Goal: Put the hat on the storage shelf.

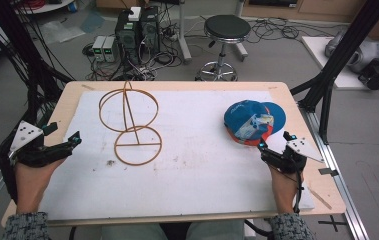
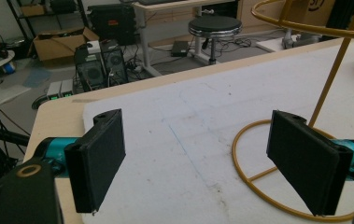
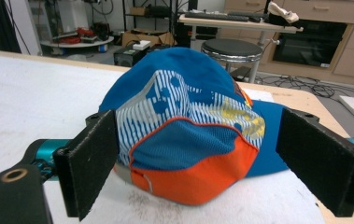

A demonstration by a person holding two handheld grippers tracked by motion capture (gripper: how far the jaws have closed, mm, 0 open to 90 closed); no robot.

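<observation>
A blue and orange cap [image 1: 253,122] lies on the white mat at the right of the table; in the right gripper view the cap [image 3: 188,126] sits just beyond the jaws. My right gripper [image 1: 273,145] is open right in front of it, jaws wide, nothing pressed. A yellow wire stand [image 1: 129,120] with two rings and a slanted rod stands left of centre; its base ring [image 2: 277,186] lies just past the left jaws. My left gripper [image 1: 66,139] rests open at the table's left edge with nothing between its jaws.
A white mat [image 1: 187,165] covers most of the wooden table [image 1: 327,200]. Behind the table the floor holds a black stool [image 1: 226,30], computer boxes [image 1: 137,30] and cables. Black frame posts [image 1: 337,60] stand at the right.
</observation>
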